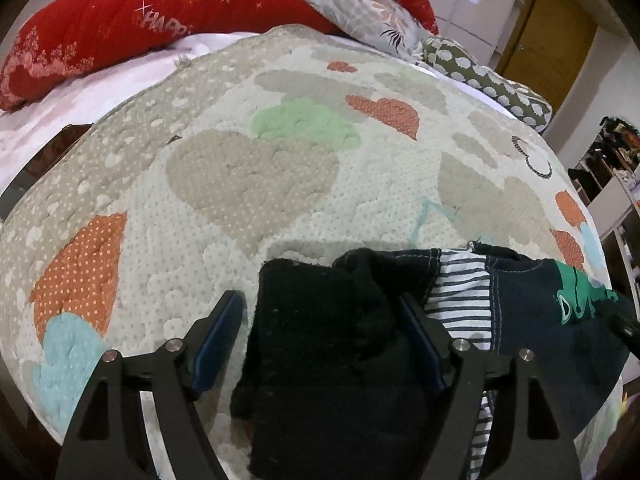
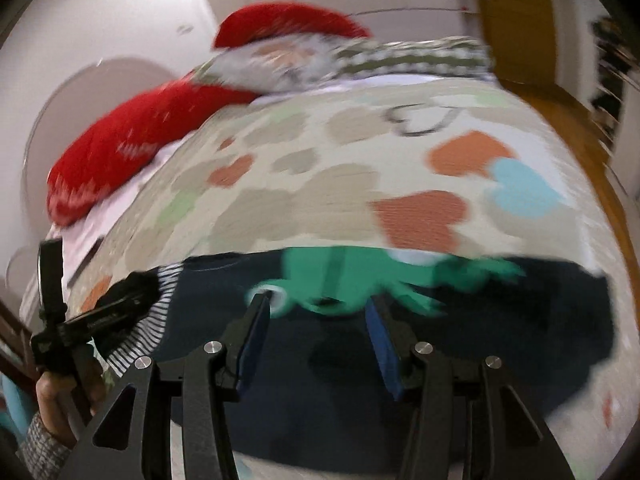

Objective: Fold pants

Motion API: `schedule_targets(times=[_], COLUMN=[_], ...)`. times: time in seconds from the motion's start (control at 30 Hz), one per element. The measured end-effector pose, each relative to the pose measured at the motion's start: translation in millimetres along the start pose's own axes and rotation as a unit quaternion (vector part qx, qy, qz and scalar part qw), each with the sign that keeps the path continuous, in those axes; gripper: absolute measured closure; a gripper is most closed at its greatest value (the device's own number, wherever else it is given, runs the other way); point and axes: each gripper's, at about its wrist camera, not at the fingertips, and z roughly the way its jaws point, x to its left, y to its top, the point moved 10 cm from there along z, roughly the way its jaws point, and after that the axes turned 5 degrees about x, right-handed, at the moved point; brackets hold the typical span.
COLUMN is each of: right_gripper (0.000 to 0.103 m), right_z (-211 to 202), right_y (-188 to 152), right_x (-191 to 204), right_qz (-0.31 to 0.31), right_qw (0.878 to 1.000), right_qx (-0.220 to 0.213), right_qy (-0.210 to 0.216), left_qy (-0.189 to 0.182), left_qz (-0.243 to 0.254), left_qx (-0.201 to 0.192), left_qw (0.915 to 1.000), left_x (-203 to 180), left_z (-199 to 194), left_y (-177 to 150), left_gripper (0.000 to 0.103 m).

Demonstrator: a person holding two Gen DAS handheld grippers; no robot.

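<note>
Dark navy pants [image 1: 532,312] with a striped lining [image 1: 464,292] and a green print [image 1: 580,288] lie on the heart-patterned quilt [image 1: 280,152]. A black cuff or waistband part [image 1: 320,340] sits between the fingers of my left gripper [image 1: 320,320], whose jaws stand wide apart around it. In the blurred right wrist view the pants [image 2: 320,380] lie spread under my right gripper [image 2: 316,312], which is open just above the green print [image 2: 360,276]. The left gripper [image 2: 100,320] shows at the left, at the striped edge.
Red pillows [image 1: 100,36], a grey floral pillow [image 1: 360,12] and an olive patterned pillow [image 1: 488,76] lie at the bed's head. A wooden door [image 1: 548,36] and shelves [image 1: 612,168] stand to the right. The quilt's right edge drops toward the wooden floor [image 2: 580,140].
</note>
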Motion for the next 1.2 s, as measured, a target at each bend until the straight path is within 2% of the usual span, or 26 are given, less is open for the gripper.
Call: schedule_targets(times=[0.1, 0.17, 0.3, 0.37, 0.43, 0.6, 0.7, 0.77, 0.9, 0.97, 1.1, 1.2], right_gripper=[0.049, 0.049, 0.047, 0.047, 0.047, 0.045, 0.040, 0.039, 0.036, 0.036, 0.036, 0.036], right_z=[40, 71, 92, 84, 62, -8, -53, -81, -105, -107, -106, -103], right_y=[8, 10, 24, 28, 30, 18, 0, -17, -48, -60, -70, -73], right_x=[30, 39, 39, 38, 33, -5, -50, -88, -137, -151, -159, -168], right_qz=[-0.030, -0.049, -0.070, -0.060, -0.036, 0.026, 0.087, 0.139, 0.222, 0.237, 0.237, 0.241], right_qw=[0.999, 0.997, 0.995, 0.996, 0.998, 0.999, 0.994, 0.986, 0.968, 0.965, 0.965, 0.964], right_qx=[0.034, 0.063, 0.056, 0.059, 0.039, -0.019, -0.063, -0.093, -0.115, -0.113, -0.112, -0.108], right_qy=[0.003, -0.014, -0.052, -0.042, -0.021, 0.001, -0.005, -0.020, -0.014, -0.015, -0.021, -0.019], left_qy=[-0.012, -0.016, -0.033, -0.050, -0.053, -0.056, -0.087, -0.112, -0.153, -0.171, -0.175, -0.195], left_qz=[-0.002, -0.002, -0.006, -0.030, -0.055, -0.051, -0.012, 0.029, 0.099, 0.133, 0.199, 0.240], left_qx=[-0.007, -0.008, 0.006, 0.011, 0.011, 0.004, 0.003, 0.006, 0.031, 0.055, 0.085, 0.112], left_qw=[0.9999, 0.9998, 0.9994, 0.9982, 0.9970, 0.9971, 0.9961, 0.9932, 0.9827, 0.9746, 0.9606, 0.9444], left_x=[1, 1, 3, 10, 21, 18, -16, -51, -126, -169, -236, -288], left_z=[0, -1, -8, -19, -32, -61, -78, -87, -83, -72, -51, -40], left_y=[2, 2, 2, 1, -1, -5, -5, -6, -9, -15, -26, -30], left_gripper=[0.024, 0.024, 0.024, 0.024, 0.024, 0.024, 0.024, 0.024, 0.024, 0.024, 0.024, 0.024])
